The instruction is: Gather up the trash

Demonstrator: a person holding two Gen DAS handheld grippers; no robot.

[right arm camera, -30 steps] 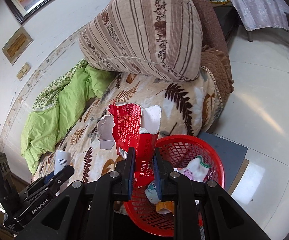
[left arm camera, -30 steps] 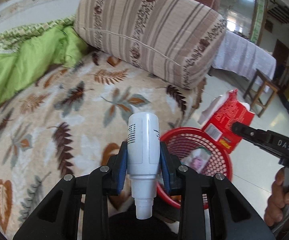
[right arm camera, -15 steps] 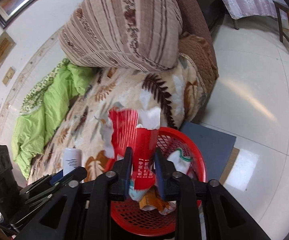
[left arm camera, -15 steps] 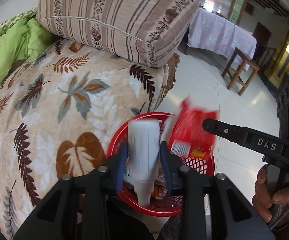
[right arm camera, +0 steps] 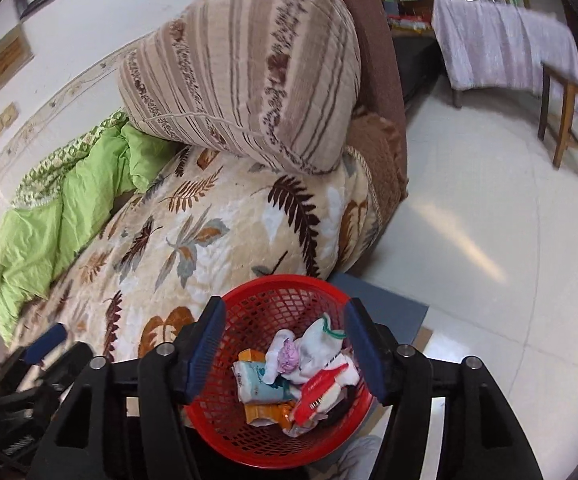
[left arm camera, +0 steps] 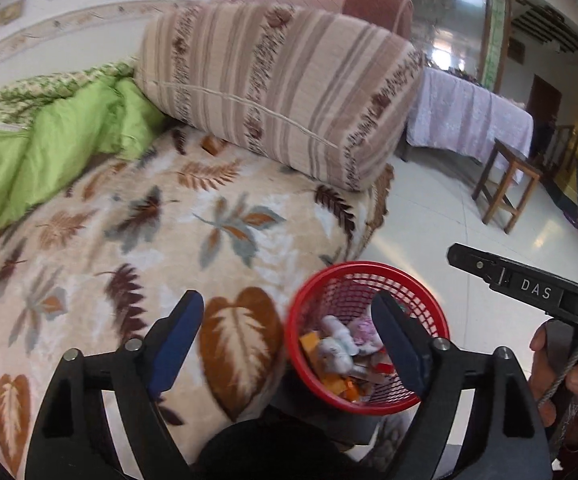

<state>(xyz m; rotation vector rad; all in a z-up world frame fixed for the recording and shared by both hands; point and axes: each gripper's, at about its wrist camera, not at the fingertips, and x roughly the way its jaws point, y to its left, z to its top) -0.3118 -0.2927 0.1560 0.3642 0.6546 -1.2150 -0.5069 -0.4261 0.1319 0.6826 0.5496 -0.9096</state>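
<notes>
A red mesh basket (right arm camera: 265, 300) stands on the floor against the bed's edge, holding several pieces of trash: a red carton (right arm camera: 317, 394), white wrappers (right arm camera: 317, 344), a pale bottle (right arm camera: 259, 382) and orange scraps. My right gripper (right arm camera: 285, 344) is open and empty directly above the basket. My left gripper (left arm camera: 289, 344) is open and empty above the basket's (left arm camera: 369, 270) left rim and the bed's edge. The right gripper also shows at the right of the left wrist view (left arm camera: 505, 276).
A leaf-patterned blanket (left arm camera: 169, 240) covers the bed, with a striped bolster (left arm camera: 281, 88) and a green quilt (left arm camera: 41, 152) at the back. A wooden stool (right arm camera: 569, 120) and a cloth-covered table (right arm camera: 501, 48) stand on the white tiled floor (right arm camera: 489, 240). A grey mat (right arm camera: 385, 304) lies under the basket.
Both grippers have opened. The white bottle left the left gripper and the red carton left the right gripper; both now lie in the basket.
</notes>
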